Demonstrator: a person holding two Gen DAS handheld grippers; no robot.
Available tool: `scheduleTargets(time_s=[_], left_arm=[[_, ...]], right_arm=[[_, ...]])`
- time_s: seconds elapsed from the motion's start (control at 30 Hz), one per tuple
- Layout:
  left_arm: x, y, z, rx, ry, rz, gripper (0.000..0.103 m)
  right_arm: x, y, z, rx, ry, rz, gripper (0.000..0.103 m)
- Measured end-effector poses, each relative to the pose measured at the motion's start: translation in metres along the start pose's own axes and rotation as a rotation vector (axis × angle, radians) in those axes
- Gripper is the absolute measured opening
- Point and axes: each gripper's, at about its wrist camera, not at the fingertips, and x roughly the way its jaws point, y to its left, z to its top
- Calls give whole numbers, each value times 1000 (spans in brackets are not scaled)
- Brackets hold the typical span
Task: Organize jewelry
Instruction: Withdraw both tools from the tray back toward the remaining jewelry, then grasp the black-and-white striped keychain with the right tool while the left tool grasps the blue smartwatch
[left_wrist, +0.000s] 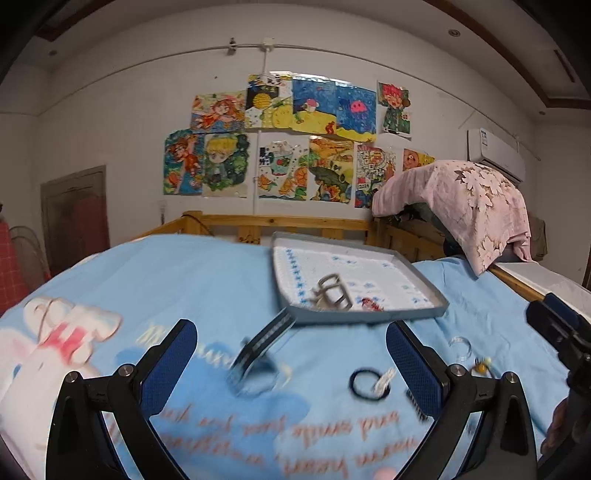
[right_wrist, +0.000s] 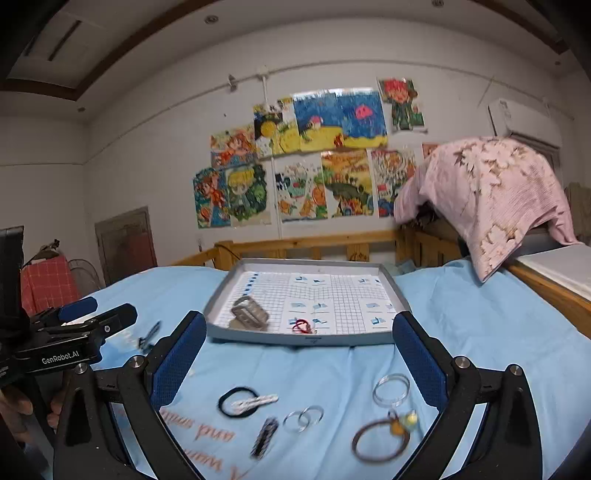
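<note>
Both grippers' jaws wide and empty, left gripper (left_wrist: 291, 354), right gripper (right_wrist: 299, 354), shallow grey cardboard tray (right_wrist: 258, 338) ahead of jaws, black elastic hair tie (right_wrist: 236, 402) between right jaws on light-blue bedsheet (right_wrist: 498, 314).

Bed (right_wrist: 480, 317) with wooden rail, covered by a light-blue sheet with pinkish lettering and a cartoon print.

Lying on the sheet:
- shallow grey rectangular tray (right_wrist: 295, 338), far side
- black elastic hair tie (right_wrist: 229, 403), a white clip (right_wrist: 255, 400) resting across it
- dark striped hair clip (right_wrist: 264, 437)
- two small silver rings (right_wrist: 303, 418), overlapping
- clear bangles (right_wrist: 390, 389)
- brown bangle (right_wrist: 380, 441) with a yellow charm (right_wrist: 406, 421) at its rim

Edges blurred.
</note>
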Motion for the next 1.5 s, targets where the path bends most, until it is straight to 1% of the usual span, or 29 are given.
scheduleTargets(time_s=[0.1, 0.2, 0.37, 0.47, 0.53, 0.6, 0.7, 0.73, 0.8, 0.87, 0.9, 0.93, 0.97, 1.0, 1.03, 1.07, 1.1, 1.27, 1.3, 1.33, 1.4, 1.5], left_arm=[[-12, 16, -18, -18, 32, 17, 103], [-16, 28, -34, -35, 56, 33, 103], [-13, 40, -59, -39, 84, 104, 103], [-9, 43, -66, -53, 99, 117, 103], [-6, 45, -67, -49, 116, 118, 103], [0, 44, -66, -46, 134, 102, 103], [22, 46, -56, -37, 161, 12, 103], [32, 45, -51, -20, 170, 0, 103], [46, 47, -43, -9, 183, -17, 103], [59, 50, -37, -14, 181, -49, 103], [66, 51, -35, -10, 180, -56, 103], [73, 51, -32, 4, 178, -62, 103], [77, 51, -32, 14, 176, -62, 103], [82, 50, -32, 33, 164, -62, 103], [84, 51, -32, 46, 152, -64, 103], [88, 52, -33, 60, 137, -71, 103], [92, 54, -33, 63, 139, -79, 103], [112, 73, -43, 28, 231, -136, 103], [113, 73, -44, 33, 242, -149, 103], [115, 72, -46, 43, 254, -160, 103], [119, 68, -48, 82, 281, -177, 103], [123, 62, -53, 126, 300, -170, 103]], right_arm=[[-25, 7, -13, -4, -20, -4, 99], [-39, 15, -28, -9, 8, -14, 99], [-46, 18, -48, 5, 47, -18, 99], [-46, 23, -56, -21, 51, -27, 99], [-44, 26, -60, -25, 73, 0, 99], [-38, 27, -66, -18, 113, 31, 99], [-21, 26, -73, -7, 201, 33, 99], [-16, 25, -74, 1, 226, 27, 99], [-3, 22, -77, 39, 283, 9, 99], [11, 17, -77, 87, 319, 27, 98], [19, 15, -77, 111, 335, 33, 93], [24, 15, -78, 120, 343, 37, 82], [29, 15, -79, 125, 352, 42, 77], [36, 17, -80, 123, 367, 45, 70], [40, 18, -82, 122, 376, 49, 66], [44, 19, -84, 123, 385, 52, 65], [49, 21, -86, 128, 393, 55, 62], [67, 25, -98, 152, 431, 38, 48], [71, 25, -102, 158, 446, 32, 43], [72, 25, -104, 160, 455, 29, 41], [76, 26, -109, 163, 472, 22, 41], [79, 27, -112, 168, 477, 18, 41]])
